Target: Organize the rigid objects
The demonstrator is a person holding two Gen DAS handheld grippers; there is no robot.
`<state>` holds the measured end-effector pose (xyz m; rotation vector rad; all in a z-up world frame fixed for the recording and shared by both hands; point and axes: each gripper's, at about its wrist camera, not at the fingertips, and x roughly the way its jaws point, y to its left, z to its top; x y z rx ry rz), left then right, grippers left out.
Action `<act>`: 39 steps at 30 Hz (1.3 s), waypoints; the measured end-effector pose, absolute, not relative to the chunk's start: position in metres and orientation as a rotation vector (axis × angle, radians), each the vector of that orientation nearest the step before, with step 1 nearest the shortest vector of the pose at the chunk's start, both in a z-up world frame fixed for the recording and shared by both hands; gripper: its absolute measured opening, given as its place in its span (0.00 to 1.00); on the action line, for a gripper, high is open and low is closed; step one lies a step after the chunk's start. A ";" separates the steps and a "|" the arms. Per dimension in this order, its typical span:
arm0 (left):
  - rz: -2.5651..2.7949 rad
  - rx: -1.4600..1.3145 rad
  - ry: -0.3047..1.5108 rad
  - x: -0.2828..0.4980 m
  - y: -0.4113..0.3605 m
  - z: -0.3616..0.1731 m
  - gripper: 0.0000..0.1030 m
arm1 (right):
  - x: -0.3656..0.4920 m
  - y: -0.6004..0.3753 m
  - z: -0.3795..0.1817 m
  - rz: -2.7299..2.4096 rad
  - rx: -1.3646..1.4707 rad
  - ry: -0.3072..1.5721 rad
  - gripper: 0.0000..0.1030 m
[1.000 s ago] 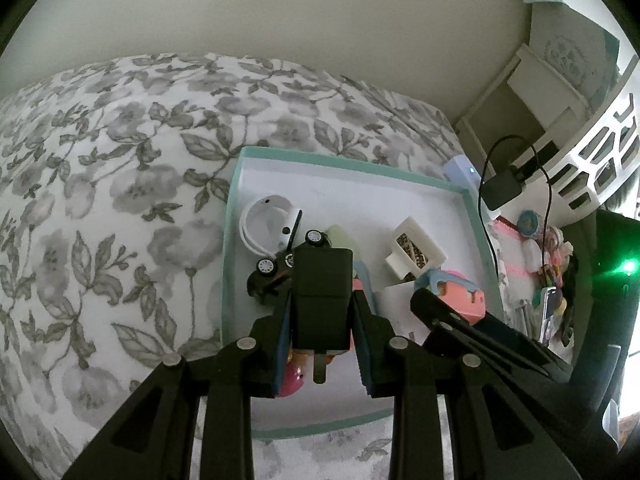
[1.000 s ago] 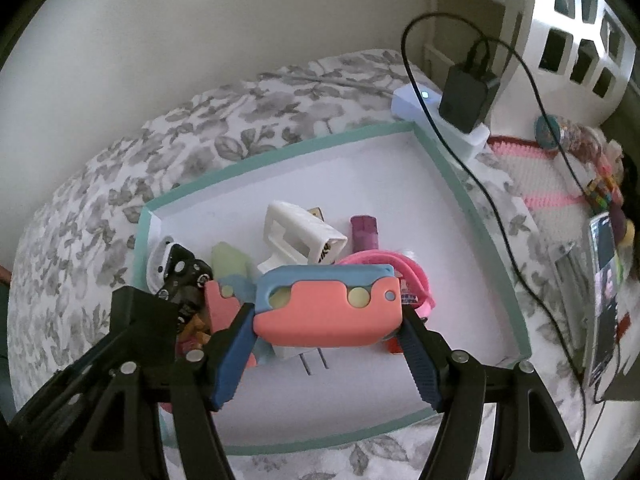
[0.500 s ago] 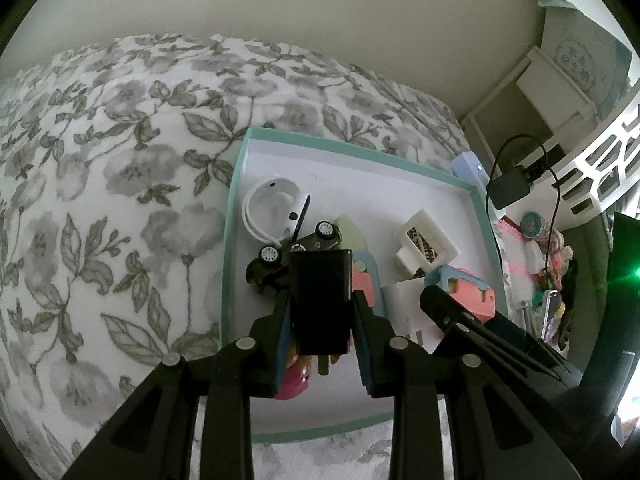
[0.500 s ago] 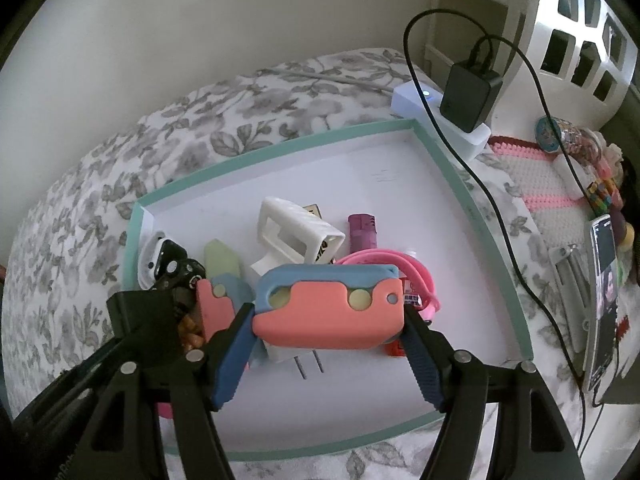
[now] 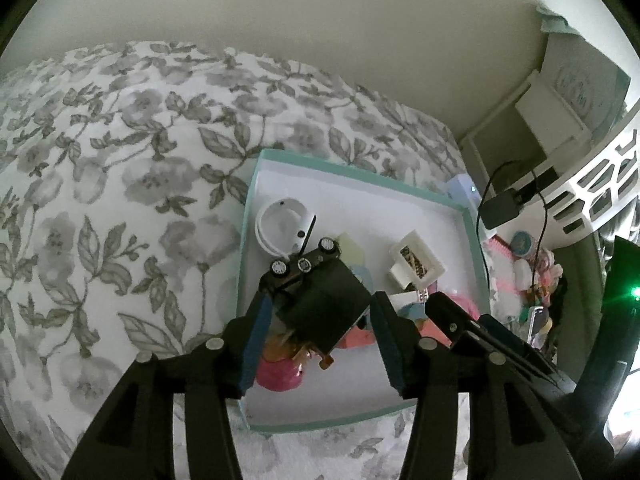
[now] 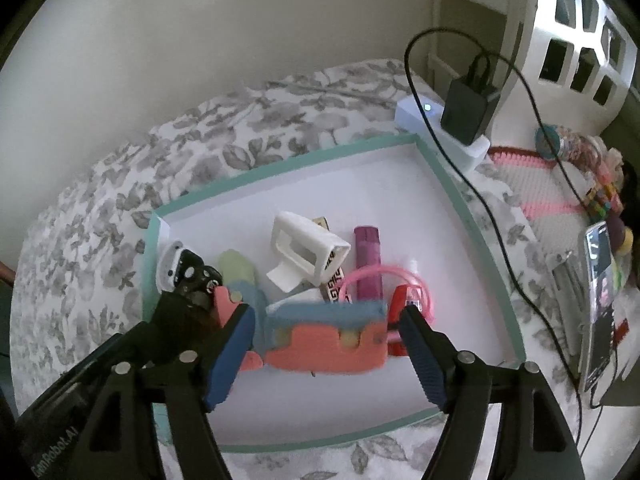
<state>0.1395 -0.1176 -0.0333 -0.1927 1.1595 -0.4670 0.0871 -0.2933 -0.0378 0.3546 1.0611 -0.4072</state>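
A teal-rimmed white box (image 5: pixel 360 178) (image 6: pixel 280 164) lies on the floral bedspread and holds several small items. My left gripper (image 5: pixel 320 344) hangs over its left part with its jaws opening. A black plug block (image 5: pixel 324 308) sits tilted between the pads, loose, leaning on a black toy car (image 5: pixel 304 264). My right gripper (image 6: pixel 326 352) is over the box's front, its jaws opening too. A coral and blue toy (image 6: pixel 328 344) is blurred between its pads, with a gap on each side. A white holder (image 6: pixel 308 252) and a purple tube (image 6: pixel 368 256) lie behind it.
A white ring (image 5: pixel 280 224), a pink hoop (image 6: pixel 400 276) and a pink ball (image 5: pixel 278 376) also lie in the box. Past its right corner are a power strip with a black charger (image 6: pixel 468 112), a cable, a phone (image 6: pixel 600 300) and a white basket (image 6: pixel 568 28).
The left jaws have spread and the black block has tipped sideways out of their grip. The right jaws have widened and the coral toy has dropped lower, off the pads.
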 end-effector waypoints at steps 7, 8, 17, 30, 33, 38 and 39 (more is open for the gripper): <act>-0.337 -0.117 1.092 0.141 -0.104 -0.021 0.56 | 0.085 -0.291 -0.026 -0.401 0.345 1.013 0.76; -0.317 -0.106 1.094 0.142 -0.102 -0.023 0.58 | 0.085 -0.291 -0.026 -0.400 0.347 1.012 0.76; -0.104 -0.027 1.154 0.155 -0.079 -0.048 0.70 | 0.091 -0.284 -0.039 -0.389 0.320 1.062 0.89; 0.004 -0.027 1.147 0.157 -0.057 -0.060 0.98 | 0.094 -0.276 -0.045 -0.369 0.290 1.073 1.00; 0.028 -0.026 1.140 0.153 -0.050 -0.059 0.98 | 0.092 -0.274 -0.045 -0.375 0.280 1.075 1.00; 0.031 -0.059 1.130 0.144 -0.039 -0.055 0.98 | 0.086 -0.269 -0.043 -0.369 0.275 1.074 1.00; 0.030 -0.061 1.129 0.142 -0.037 -0.053 0.98 | 0.085 -0.267 -0.042 -0.364 0.277 1.073 1.00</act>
